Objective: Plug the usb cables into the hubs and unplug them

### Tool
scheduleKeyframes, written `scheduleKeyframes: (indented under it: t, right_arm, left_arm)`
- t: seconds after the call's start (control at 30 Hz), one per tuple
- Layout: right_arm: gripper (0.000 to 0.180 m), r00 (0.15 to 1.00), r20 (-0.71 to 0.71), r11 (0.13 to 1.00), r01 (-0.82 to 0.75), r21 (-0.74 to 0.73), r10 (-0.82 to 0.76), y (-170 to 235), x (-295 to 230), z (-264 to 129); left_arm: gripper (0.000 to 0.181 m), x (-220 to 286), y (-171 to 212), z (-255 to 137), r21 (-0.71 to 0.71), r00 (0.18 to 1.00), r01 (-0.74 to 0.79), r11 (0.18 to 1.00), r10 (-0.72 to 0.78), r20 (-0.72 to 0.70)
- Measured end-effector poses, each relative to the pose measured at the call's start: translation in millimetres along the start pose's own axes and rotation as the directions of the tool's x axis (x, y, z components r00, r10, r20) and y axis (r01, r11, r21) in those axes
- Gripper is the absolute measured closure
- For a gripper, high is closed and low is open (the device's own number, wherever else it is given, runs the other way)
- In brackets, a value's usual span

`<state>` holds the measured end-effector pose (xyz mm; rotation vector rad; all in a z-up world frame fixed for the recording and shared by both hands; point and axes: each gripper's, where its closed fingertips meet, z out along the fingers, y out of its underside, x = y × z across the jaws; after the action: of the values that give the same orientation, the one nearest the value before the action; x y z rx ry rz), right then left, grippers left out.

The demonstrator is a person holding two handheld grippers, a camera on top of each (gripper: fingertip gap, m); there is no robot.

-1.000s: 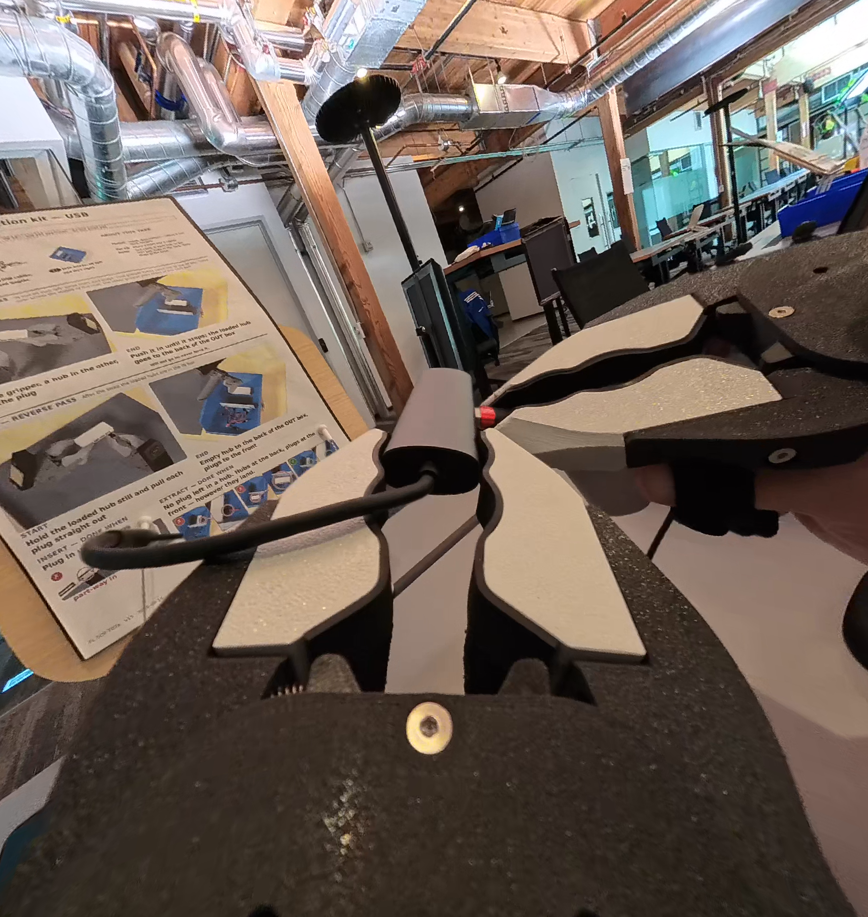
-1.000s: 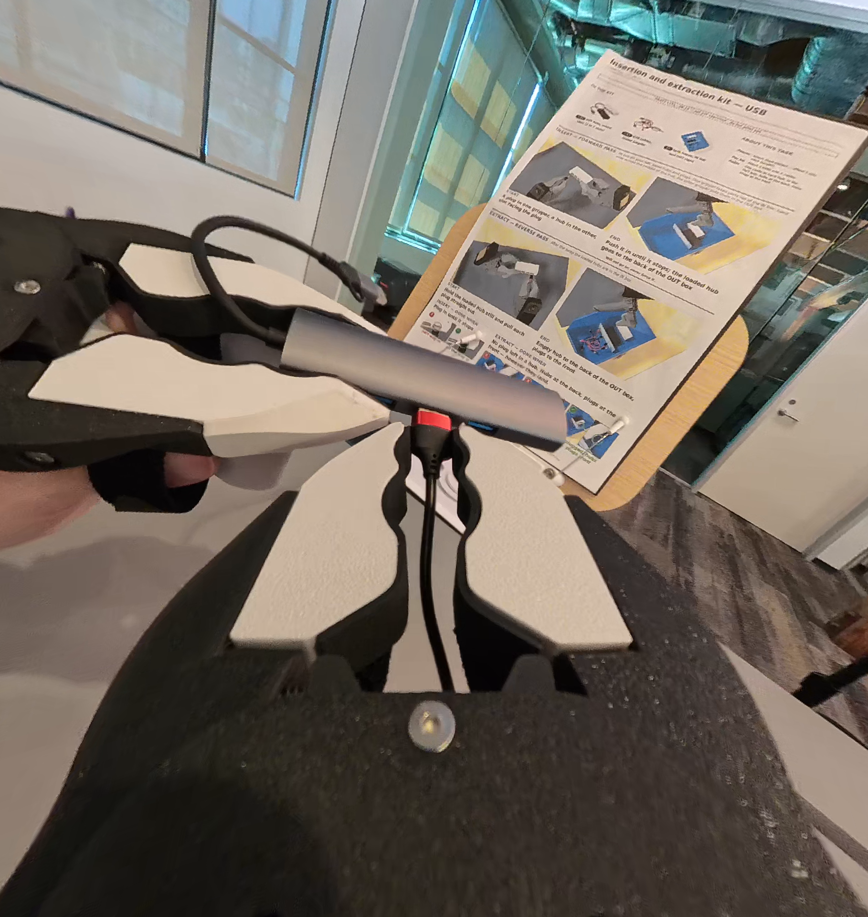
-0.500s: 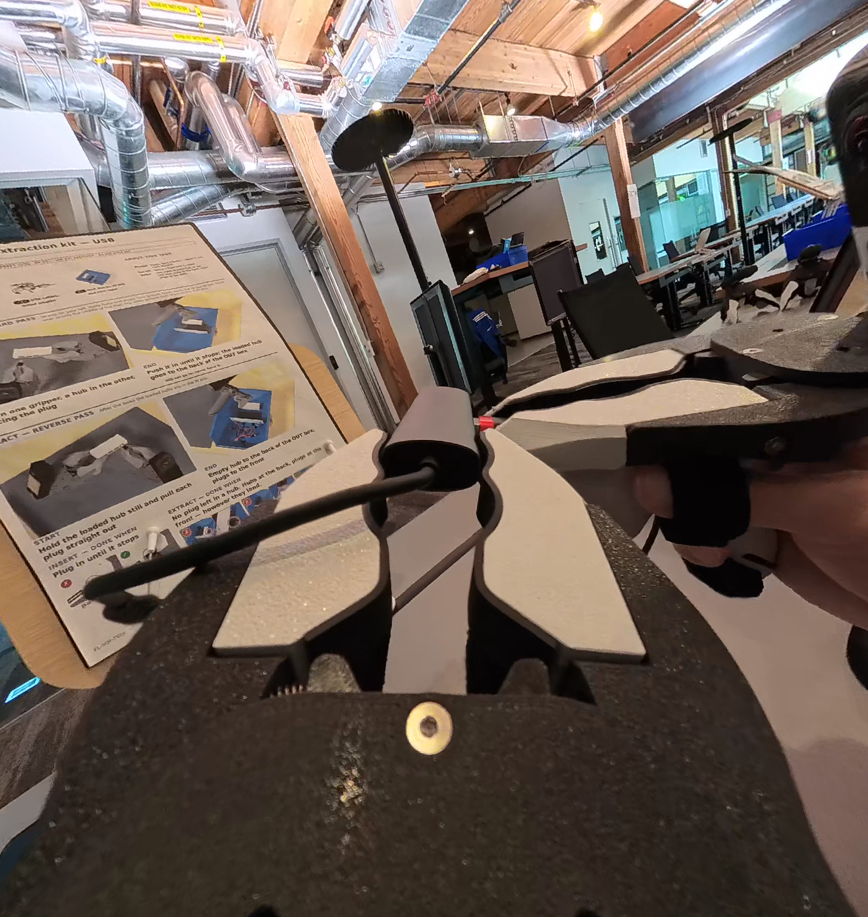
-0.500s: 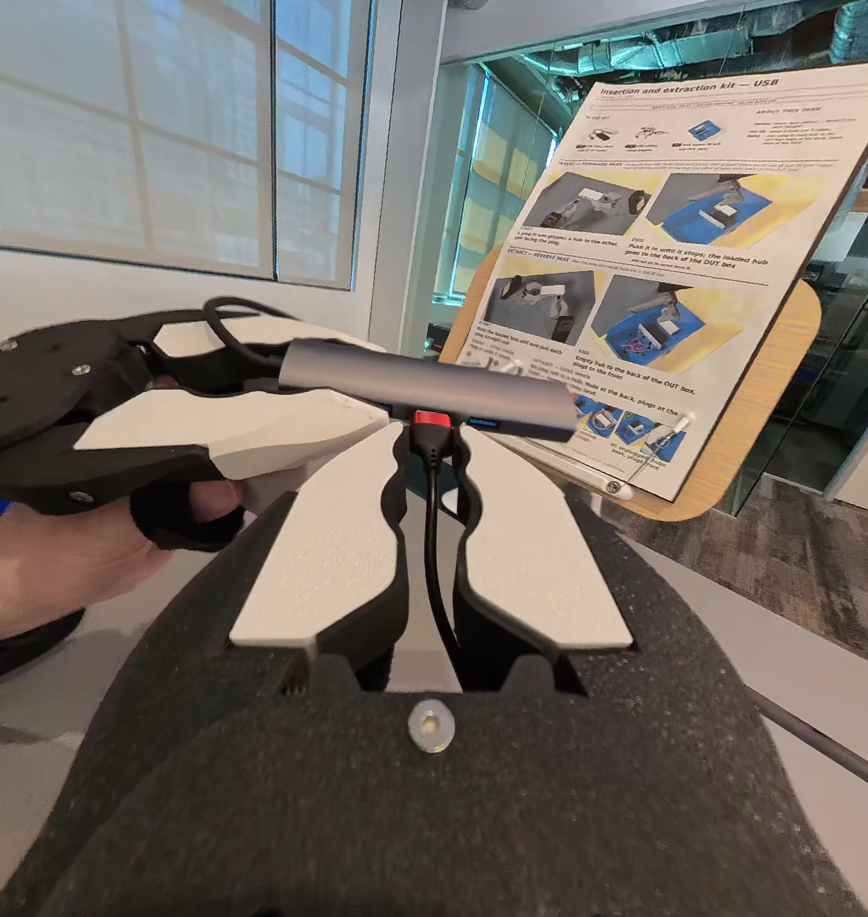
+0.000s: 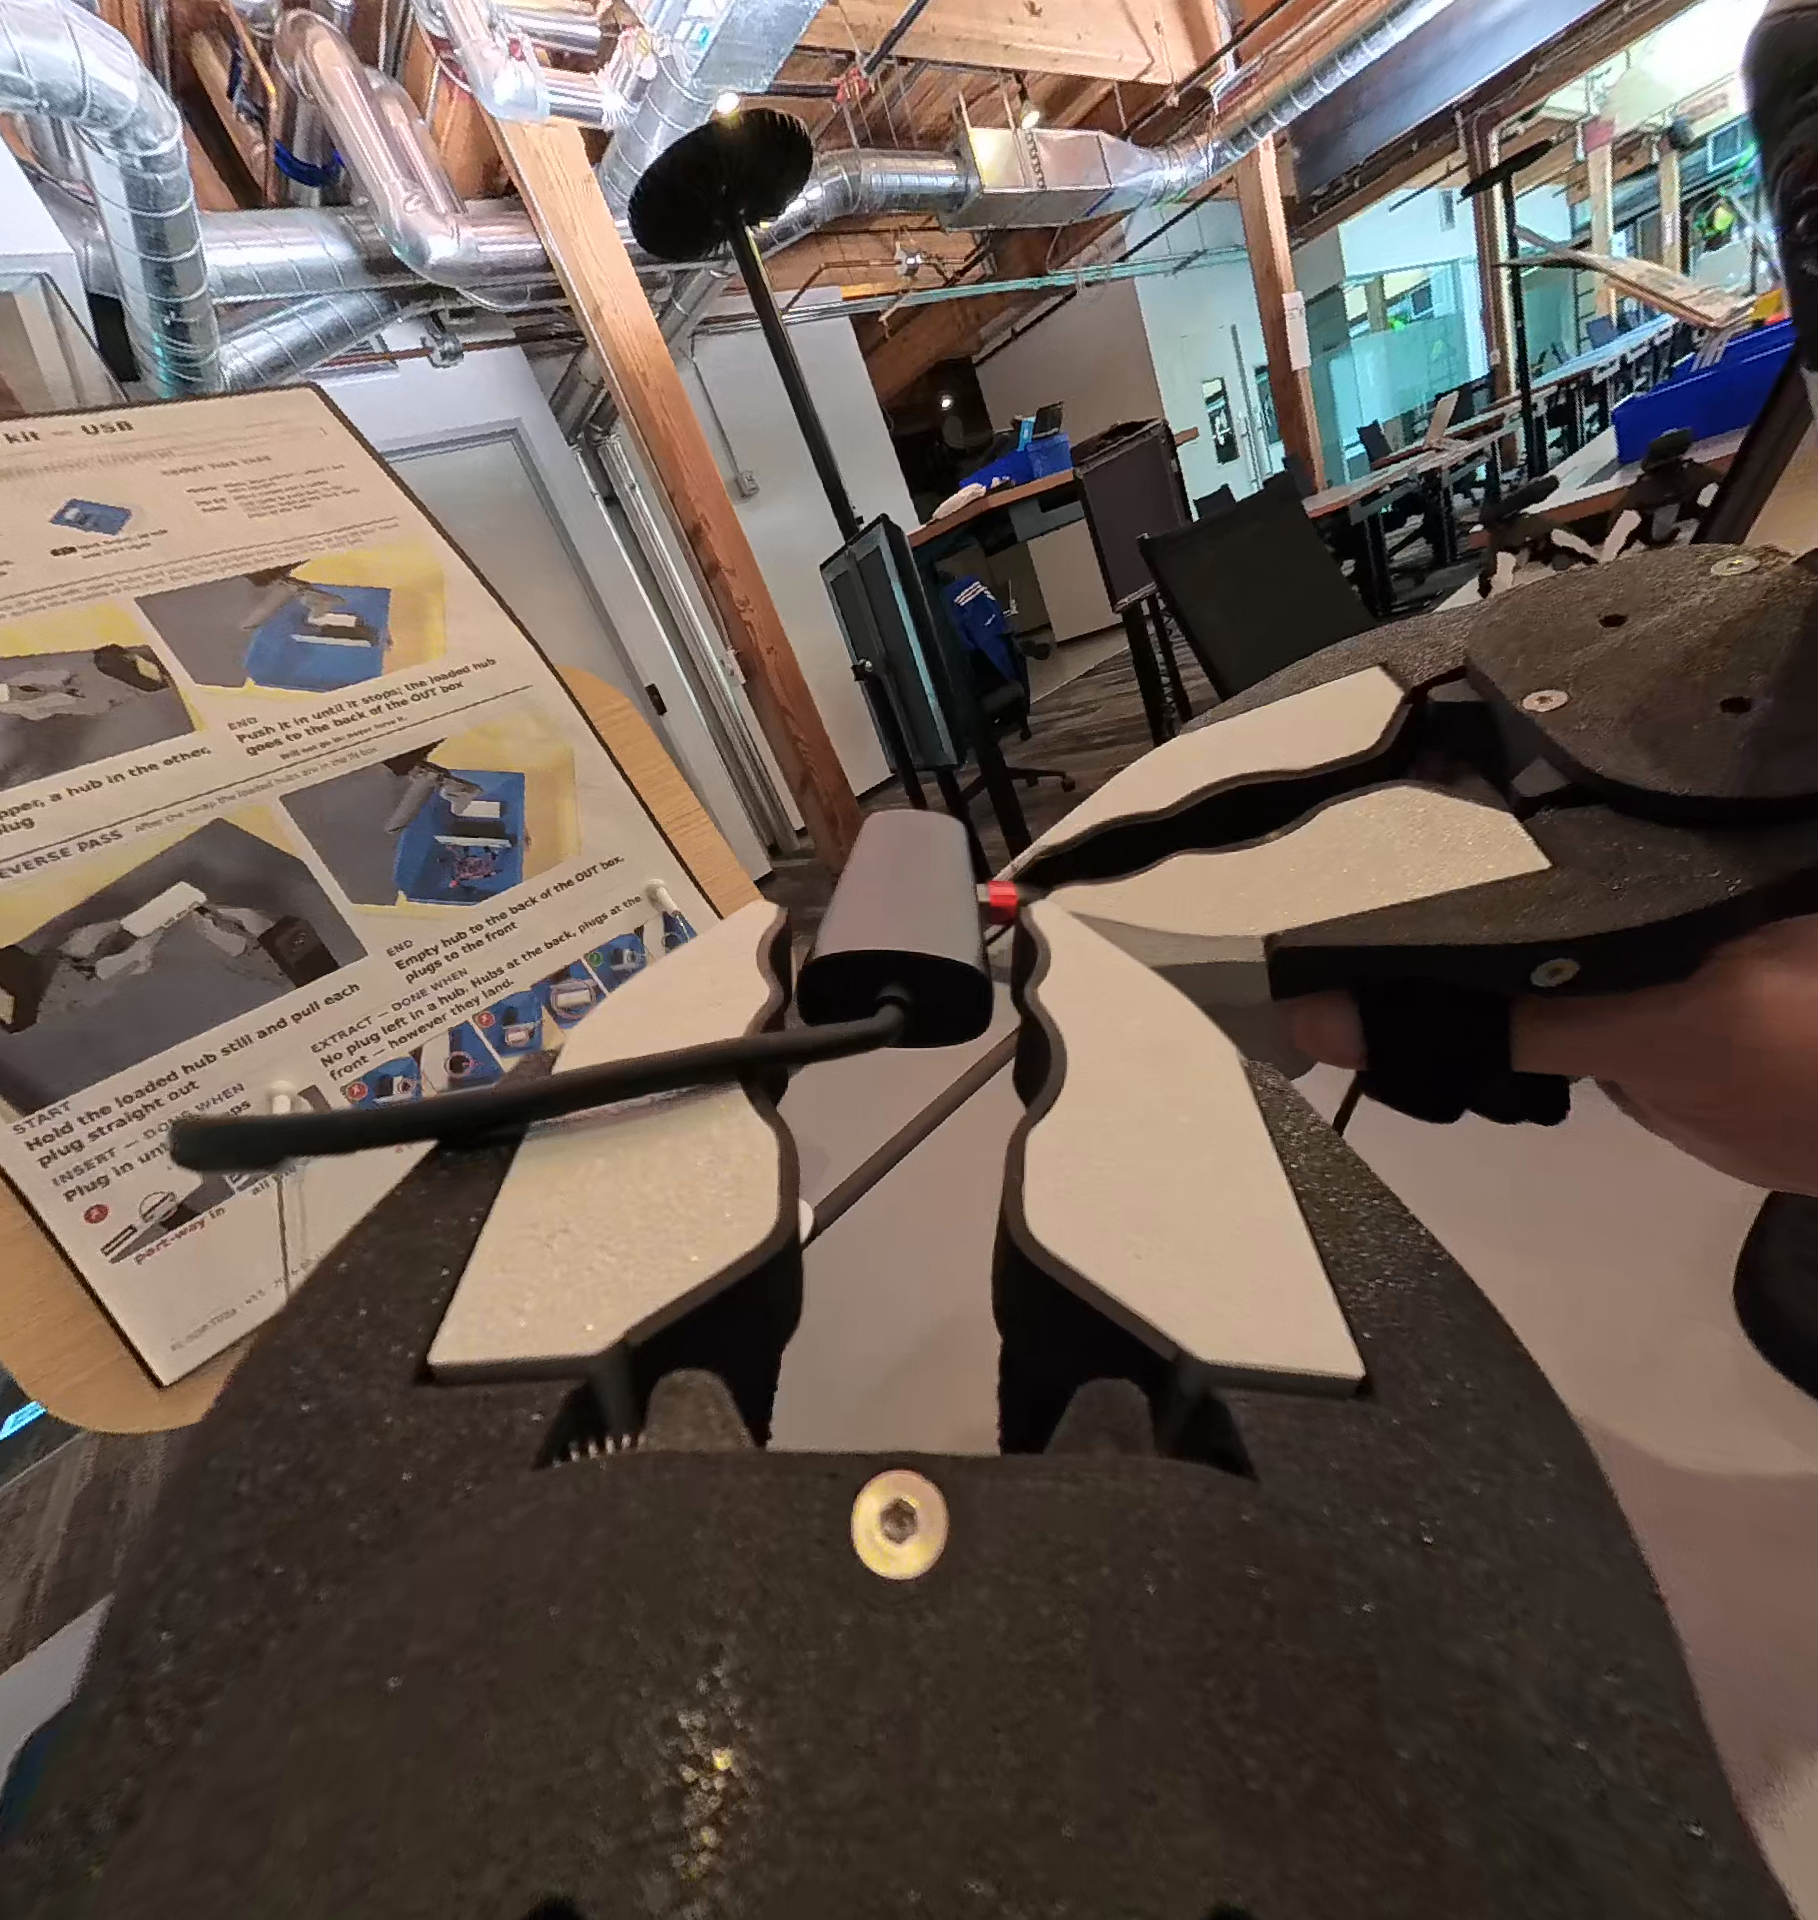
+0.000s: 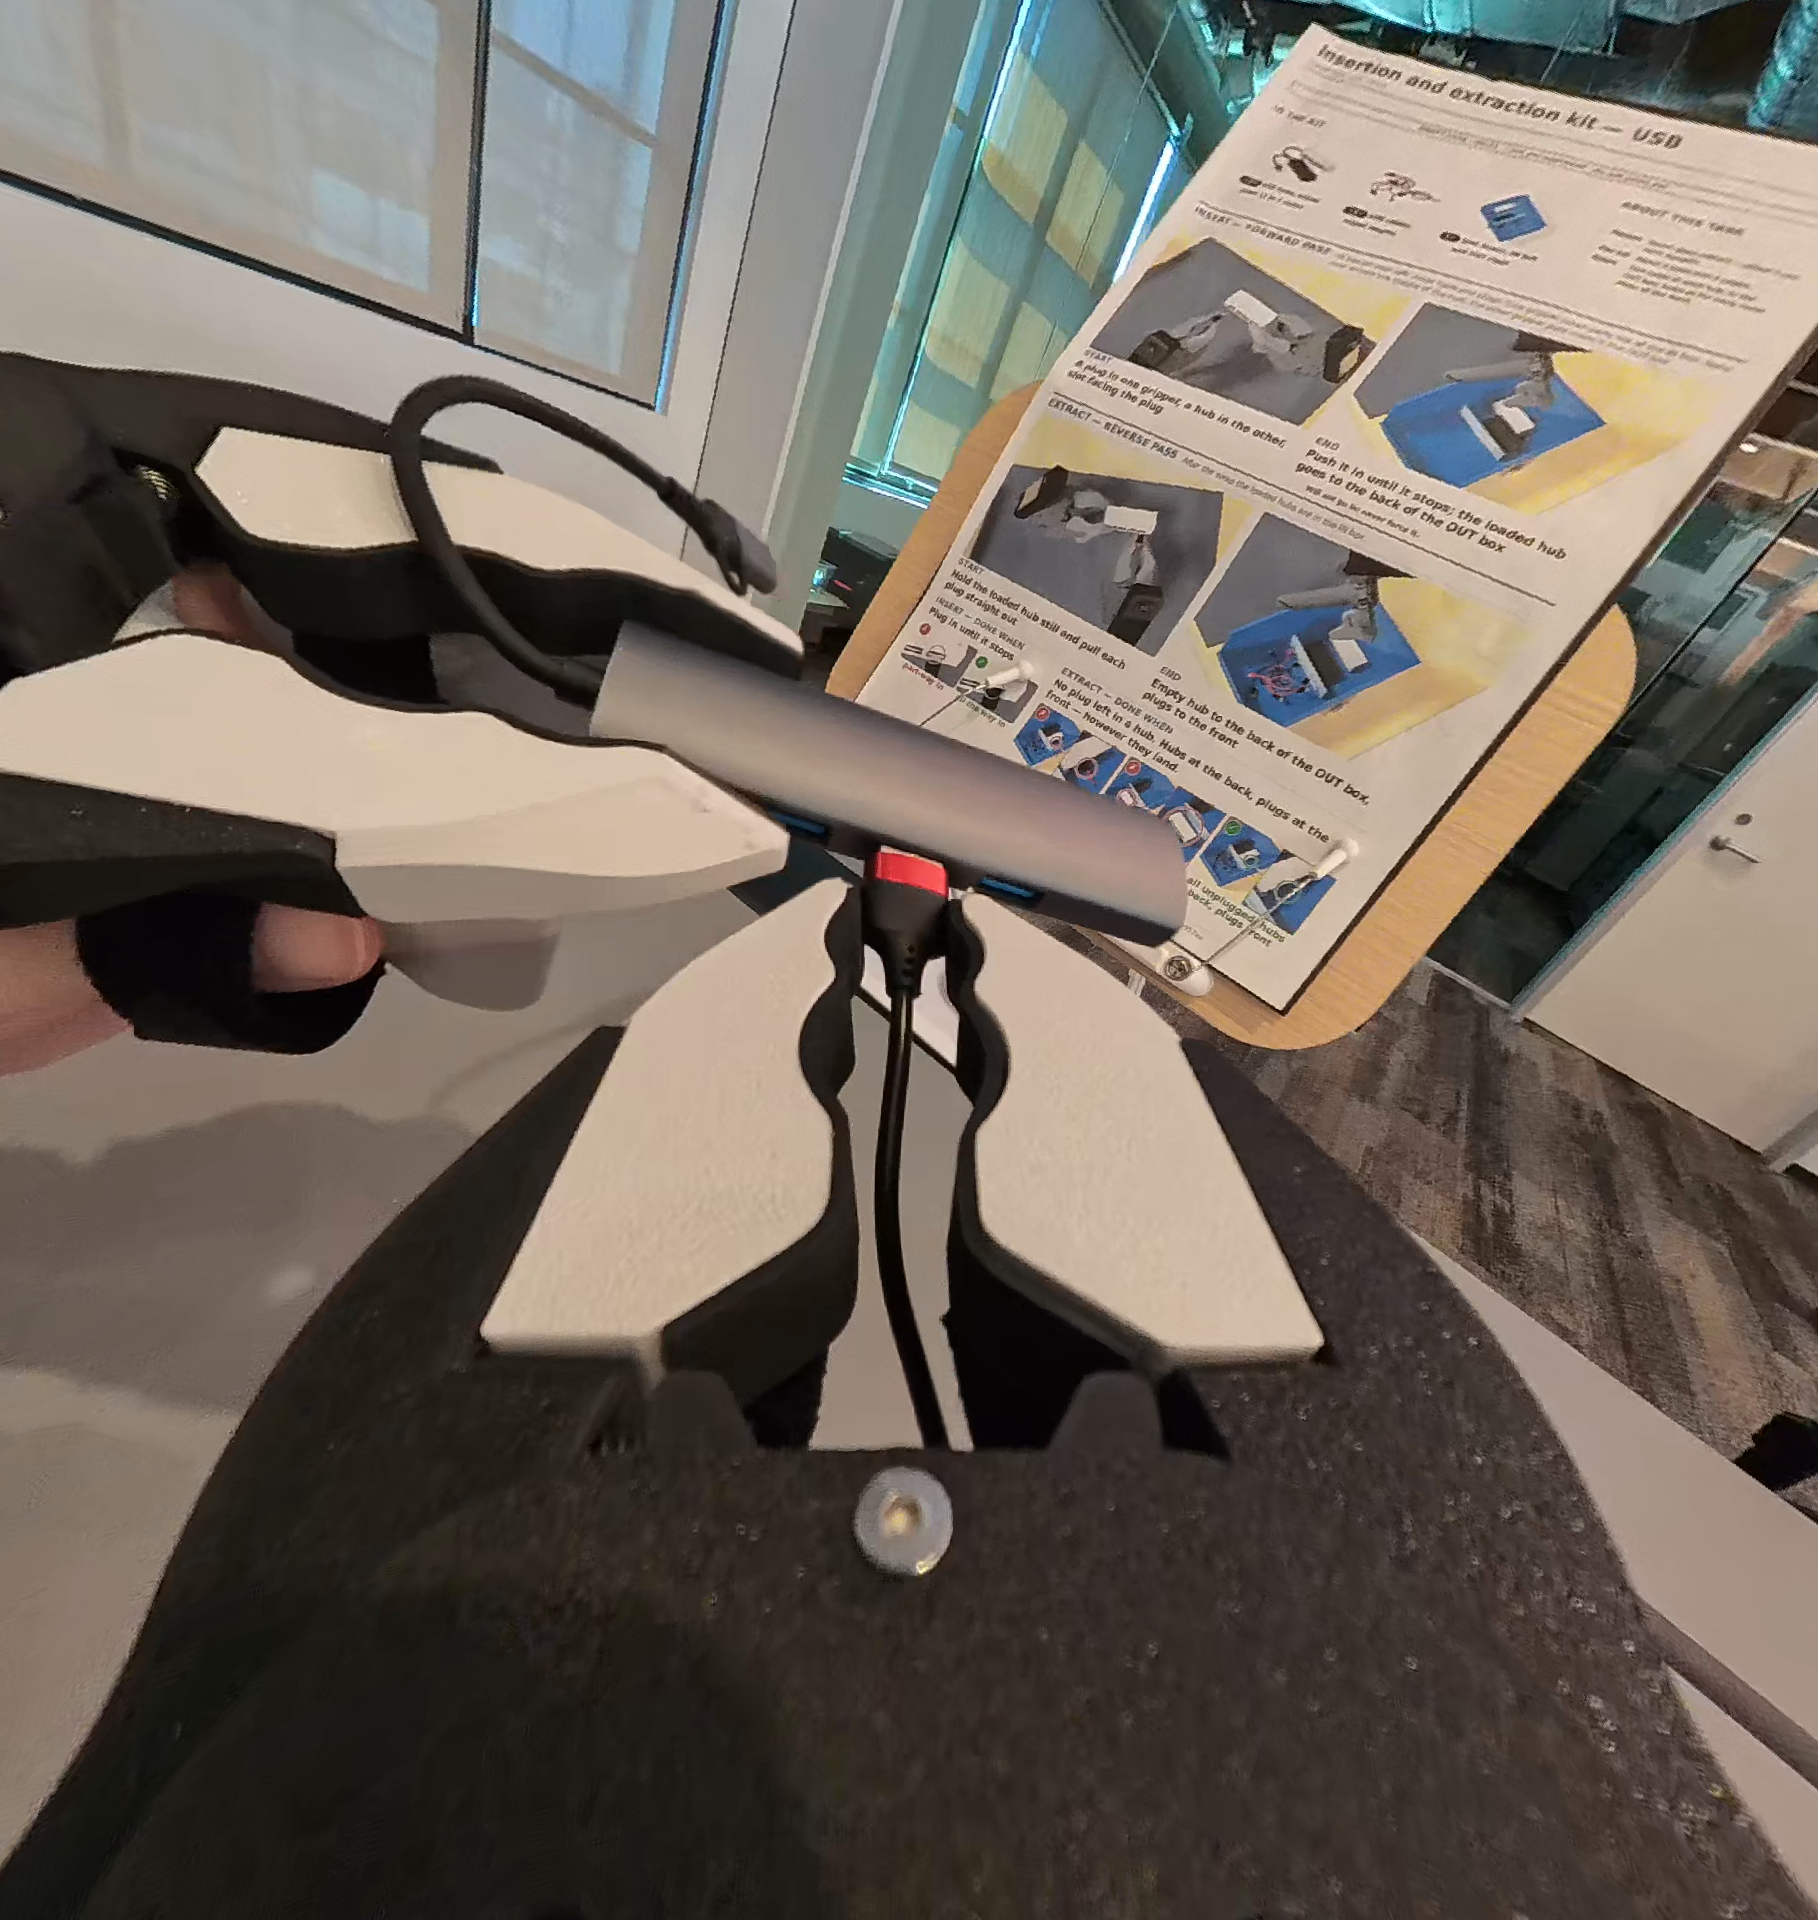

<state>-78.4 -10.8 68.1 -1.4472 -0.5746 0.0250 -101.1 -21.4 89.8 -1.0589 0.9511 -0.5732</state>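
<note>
Both my grippers tilted vs 0.5 s ago. L gripper [image 5: 900, 951] pinches hub [image 6: 884, 795]; R gripper [image 6: 905, 935] pinches red-collared plug [image 6: 905, 883], seated in hub.

Black grainy claw [image 5: 900, 971] bodies, white finger pads [image 6: 697, 1143], silver screws [image 5: 899, 1527], fingerless black gloves [image 6: 214, 966].

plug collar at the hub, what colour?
Red, on a black USB plug pinched by the right gripper, seated in the grey hub. Clearest in the right wrist view.
</note>
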Motion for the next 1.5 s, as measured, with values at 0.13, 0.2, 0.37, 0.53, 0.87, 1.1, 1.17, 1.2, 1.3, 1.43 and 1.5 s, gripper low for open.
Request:
scheduleKeyframes:
  t: [0.13, 0.2, 0.37, 0.53, 0.87, 1.1, 1.17, 1.2, 1.3, 1.43, 1.5]
  right_arm:
    - [0.166, 1.000, -0.002, 1.000, -0.001, 0.011, 0.001, -2.3, 0.2, -1.2]
    - [0.165, 1.000, 0.004, 1.000, -0.019, 0.017, 0.019, -2.1, 0.1, -1.0]
    - [0.165, 0.989, 0.059, 0.986, -0.140, 0.089, 0.135, -6.0, -2.1, -0.6]
    - [0.163, 0.981, 0.060, 0.972, -0.191, 0.138, 0.184, -9.0, -2.4, -1.3]
    - [0.165, 0.990, 0.054, 0.982, -0.135, 0.130, 0.129, -11.3, -0.9, -6.0]
    - [0.165, 0.994, 0.068, 0.988, -0.095, 0.124, 0.087, -13.8, -7.0, -5.9]
    - [0.165, 0.995, 0.057, 0.988, -0.094, 0.121, 0.087, -13.3, -7.3, -5.2]
    - [0.165, 0.995, 0.051, 0.988, -0.092, 0.121, 0.086, -13.0, -7.4, -5.0]
    - [0.165, 0.994, 0.034, 0.986, -0.103, 0.128, 0.099, -14.2, -8.2, -5.5]
    - [0.165, 0.994, 0.006, 0.983, -0.107, 0.146, 0.108, -17.6, -8.1, -7.0]
    - [0.165, 0.992, 0.003, 0.980, -0.127, 0.154, 0.128, -18.7, -8.5, -7.3]
  left_arm:
    - [0.148, -0.4, -1.2, -0.8, -0.001, 1.000, 0.018, 1.000, -0.018, -0.013]
    - [0.148, -0.7, 0.2, -0.6, -0.007, 0.999, 0.034, 0.999, -0.034, -0.023]
    - [0.148, -1.2, -2.0, -2.4, 0.020, 1.000, 0.022, 1.000, -0.022, -0.007]
    - [0.148, -1.1, -5.2, -4.2, 0.056, 0.998, 0.057, 0.997, -0.057, 0.004]
    - [0.148, 3.1, -8.0, -3.9, 0.073, 0.999, 0.026, 0.997, -0.027, 0.020]
    - [0.148, 0.9, -6.7, -4.4, 0.053, 0.995, -0.075, 0.996, 0.072, 0.062]
    - [0.148, 0.1, -5.4, -4.4, 0.040, 0.997, -0.068, 0.997, 0.066, 0.049]
    - [0.148, 0.1, -4.8, -4.4, 0.035, 0.997, -0.065, 0.997, 0.064, 0.047]
    - [0.148, -0.1, -5.7, -5.6, 0.041, 0.996, -0.075, 0.996, 0.072, 0.056]
    - [0.148, -0.4, -8.6, -6.5, 0.051, 0.998, -0.047, 0.998, 0.045, 0.045]
    - [0.148, -0.7, -9.7, -6.9, 0.059, 0.998, -0.051, 0.997, 0.049, 0.046]
